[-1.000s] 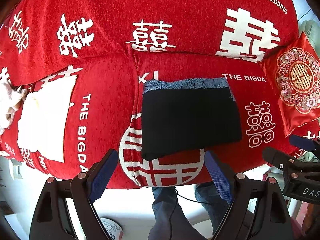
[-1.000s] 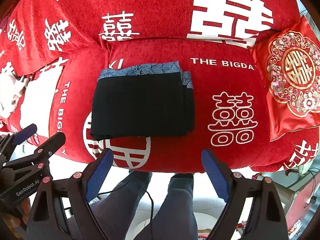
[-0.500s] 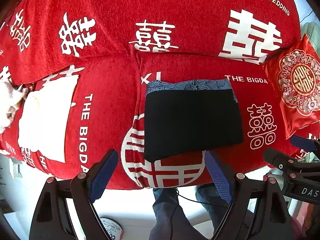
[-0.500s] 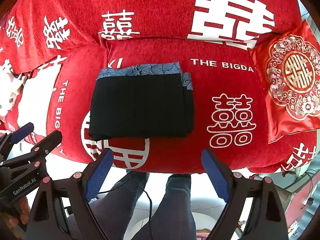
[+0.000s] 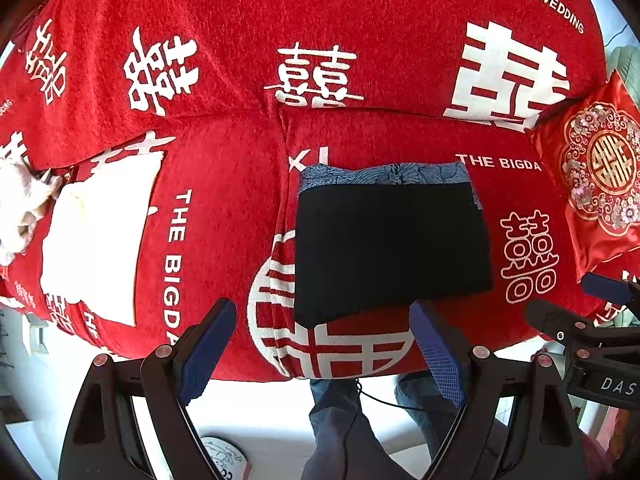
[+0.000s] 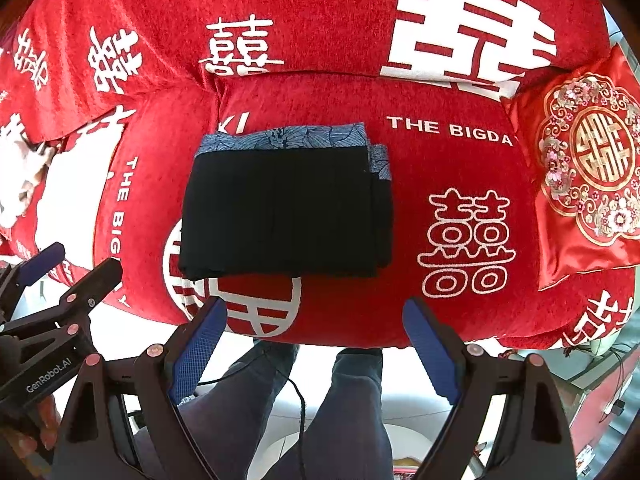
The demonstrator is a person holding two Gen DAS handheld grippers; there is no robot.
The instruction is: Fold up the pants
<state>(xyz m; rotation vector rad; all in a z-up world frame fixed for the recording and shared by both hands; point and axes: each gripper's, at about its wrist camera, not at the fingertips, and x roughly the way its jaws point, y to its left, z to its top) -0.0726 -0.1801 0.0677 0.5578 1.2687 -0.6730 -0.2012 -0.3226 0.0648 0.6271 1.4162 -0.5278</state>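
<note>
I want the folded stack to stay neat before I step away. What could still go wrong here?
The folded pants lie close to the sofa seat's front edge, so a nudge might slide them off. Layers at the right side sit slightly offset and could splay. Both tools, left and right, hang open nearby and could snag fabric.

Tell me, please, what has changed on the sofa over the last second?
Nothing visibly changed. The folded pants lie in the same place on the red sofa cover, and the left gripper and right gripper hang open above the front edge, holding nothing.
</note>
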